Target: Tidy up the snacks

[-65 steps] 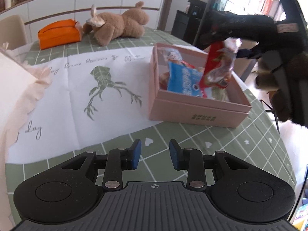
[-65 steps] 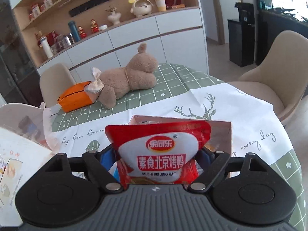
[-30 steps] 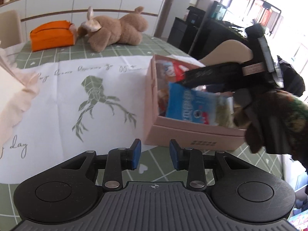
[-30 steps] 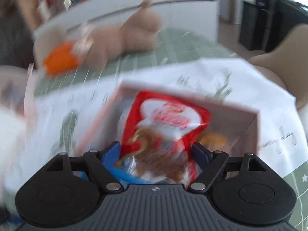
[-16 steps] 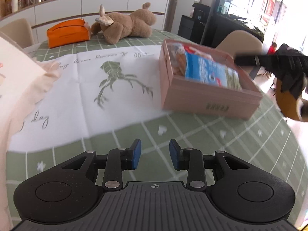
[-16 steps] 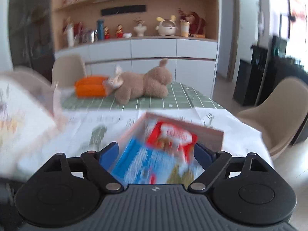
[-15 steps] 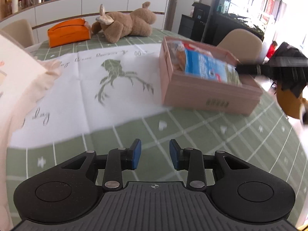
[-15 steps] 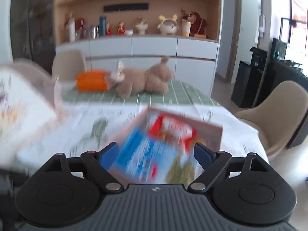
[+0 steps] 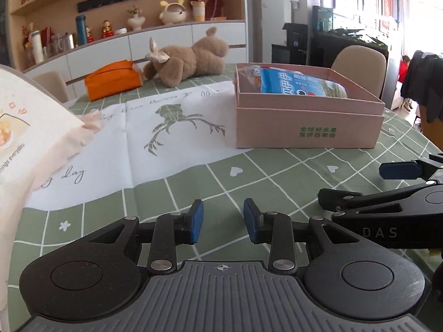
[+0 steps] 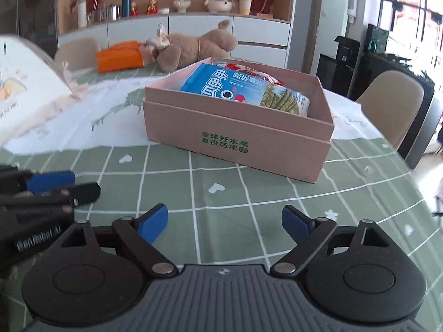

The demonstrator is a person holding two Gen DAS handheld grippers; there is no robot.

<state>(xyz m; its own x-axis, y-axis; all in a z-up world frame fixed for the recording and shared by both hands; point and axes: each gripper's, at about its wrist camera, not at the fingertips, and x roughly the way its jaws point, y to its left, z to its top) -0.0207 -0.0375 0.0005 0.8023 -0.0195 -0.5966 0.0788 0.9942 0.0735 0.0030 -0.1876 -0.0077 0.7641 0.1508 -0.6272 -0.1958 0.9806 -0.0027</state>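
Note:
A pink cardboard box (image 9: pixel 307 127) (image 10: pixel 235 135) stands on the green checked tablecloth. A blue snack pack (image 9: pixel 293 83) (image 10: pixel 229 85) lies on top inside it, with a red pack (image 10: pixel 249 69) partly showing behind. My left gripper (image 9: pixel 223 227) hovers low over the cloth in front of the box, its jaws a narrow gap apart and empty. My right gripper (image 10: pixel 224 221) is beside it on the right, also short of the box; its jaws are opening wide with nothing between them. One of the right gripper's blue pads (image 9: pixel 398 170) shows in the left wrist view.
A brown plush toy (image 9: pixel 185 58) and an orange pouch (image 9: pixel 112 78) lie at the far side. A white printed bag (image 9: pixel 25 127) fills the left edge. A white deer-print cloth (image 9: pixel 171 130) covers the middle. Beige chairs (image 10: pixel 390 102) stand past the table's right edge.
The red pack left my right gripper and now lies in the box. Both grippers drew back from the box toward the near side and sank lower; the right jaws spread wider.

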